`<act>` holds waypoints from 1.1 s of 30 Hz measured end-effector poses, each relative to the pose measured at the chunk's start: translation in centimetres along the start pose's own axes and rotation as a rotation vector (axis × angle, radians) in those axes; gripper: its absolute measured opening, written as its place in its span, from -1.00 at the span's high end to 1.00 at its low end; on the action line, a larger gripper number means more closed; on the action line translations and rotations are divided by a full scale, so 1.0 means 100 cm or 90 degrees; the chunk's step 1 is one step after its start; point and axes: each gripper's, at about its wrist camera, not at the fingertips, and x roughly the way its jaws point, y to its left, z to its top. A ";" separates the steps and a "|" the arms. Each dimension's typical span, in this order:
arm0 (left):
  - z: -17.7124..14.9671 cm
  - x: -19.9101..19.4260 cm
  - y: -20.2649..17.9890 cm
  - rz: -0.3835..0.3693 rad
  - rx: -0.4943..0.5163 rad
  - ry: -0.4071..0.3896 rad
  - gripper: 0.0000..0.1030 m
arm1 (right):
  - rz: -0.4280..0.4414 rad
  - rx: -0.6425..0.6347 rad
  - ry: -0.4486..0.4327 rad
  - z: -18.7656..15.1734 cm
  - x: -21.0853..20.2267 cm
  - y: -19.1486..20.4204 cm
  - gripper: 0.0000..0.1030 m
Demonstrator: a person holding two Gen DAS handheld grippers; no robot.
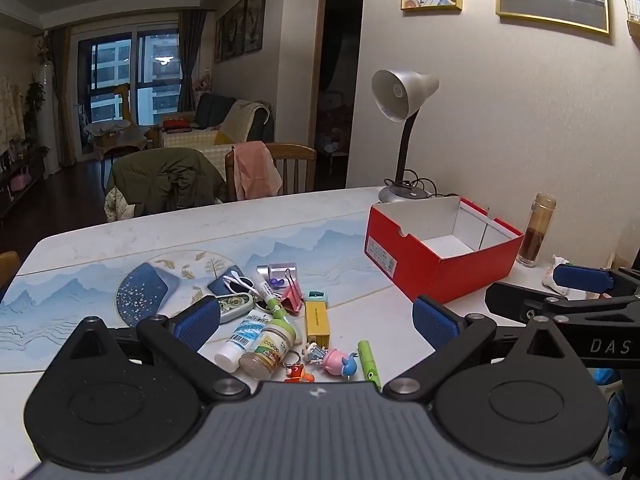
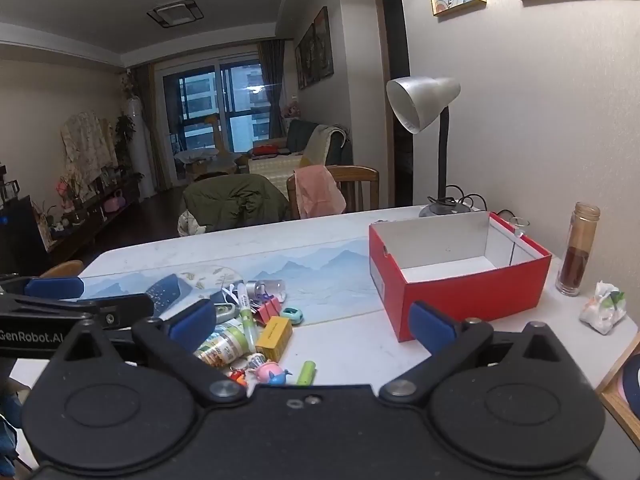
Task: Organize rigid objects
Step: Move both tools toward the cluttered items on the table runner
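A pile of small objects lies on the table: a yellow box (image 1: 317, 321), a small jar (image 1: 269, 349), a white tube (image 1: 241, 340), a green marker (image 1: 370, 363), a pink pig toy (image 1: 335, 361) and a red binder clip (image 1: 293, 299). An open, empty red box (image 1: 440, 250) stands to the right. My left gripper (image 1: 316, 322) is open above the pile and holds nothing. My right gripper (image 2: 312, 322) is open and empty, between the pile and the red box (image 2: 460, 276). The yellow box (image 2: 274, 338) and green marker (image 2: 306, 373) also show in the right wrist view.
A desk lamp (image 1: 400, 120) stands behind the red box. A glass bottle of brown liquid (image 1: 535, 230) and a crumpled wrapper (image 2: 604, 312) are at the right. A framed tray corner (image 2: 622, 392) lies at the near right. Chairs (image 1: 272, 172) stand beyond the table's far edge.
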 end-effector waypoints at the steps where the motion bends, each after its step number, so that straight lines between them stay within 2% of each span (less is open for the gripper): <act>1: 0.000 0.001 0.001 -0.001 -0.002 0.001 -1.00 | -0.001 -0.001 0.000 0.000 0.000 0.001 -1.00; 10: -0.001 0.002 0.003 -0.001 -0.004 -0.003 -1.00 | 0.013 0.008 0.024 0.003 0.010 -0.003 -0.99; 33: -0.003 0.021 0.025 -0.001 -0.042 0.045 -1.00 | 0.024 -0.005 0.057 0.005 0.036 0.008 -0.99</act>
